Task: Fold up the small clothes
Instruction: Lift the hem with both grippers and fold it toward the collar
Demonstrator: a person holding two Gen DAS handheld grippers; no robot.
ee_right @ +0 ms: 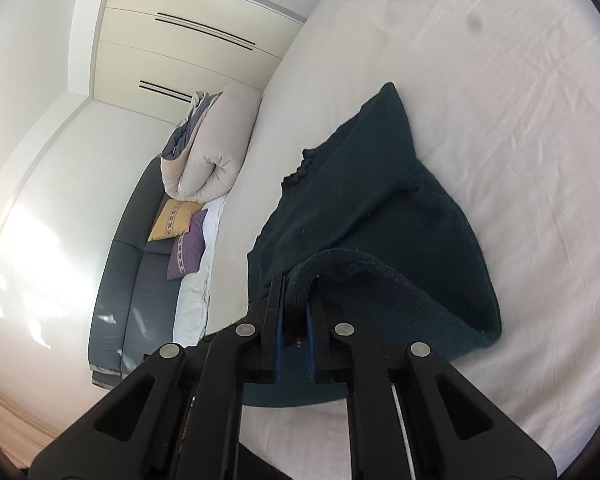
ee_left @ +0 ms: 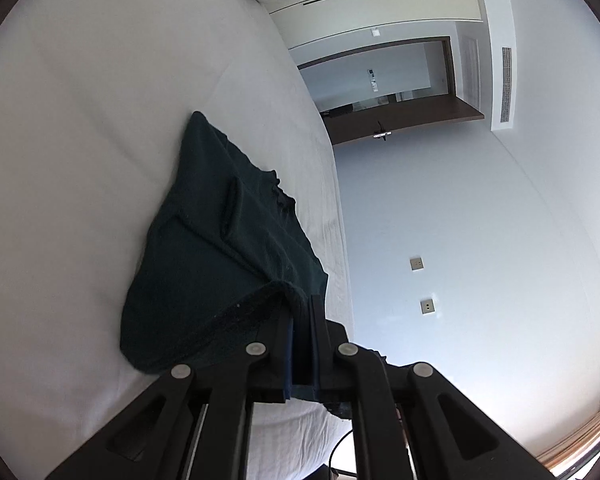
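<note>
Gripping, left: the left gripper [ee_left: 302,312] has its fingers clamped on 1 corner of the dark green garment [ee_left: 216,256], by the hem.
Gripping, right: the right gripper [ee_right: 296,300] has its fingers clamped on a bunched fold at another corner of the hem.
Garment: its near edge is lifted off the bed [ee_left: 80,120]; the far part lies flat on the white sheet, a frilled edge showing on 1 side.
Bed: wrinkled white sheet, bare around the garment.
Around, right view: a rolled beige duvet [ee_right: 216,148] at the bed's edge; beyond it a dark sofa [ee_right: 128,264] with a yellow cushion [ee_right: 172,220] and a purple cushion [ee_right: 188,248]; cream wardrobe doors [ee_right: 188,48] behind.
Around, left view: a white wall with 2 sockets [ee_left: 417,264] and an open doorway [ee_left: 380,80].
In the way: nothing lies on the garment.
</note>
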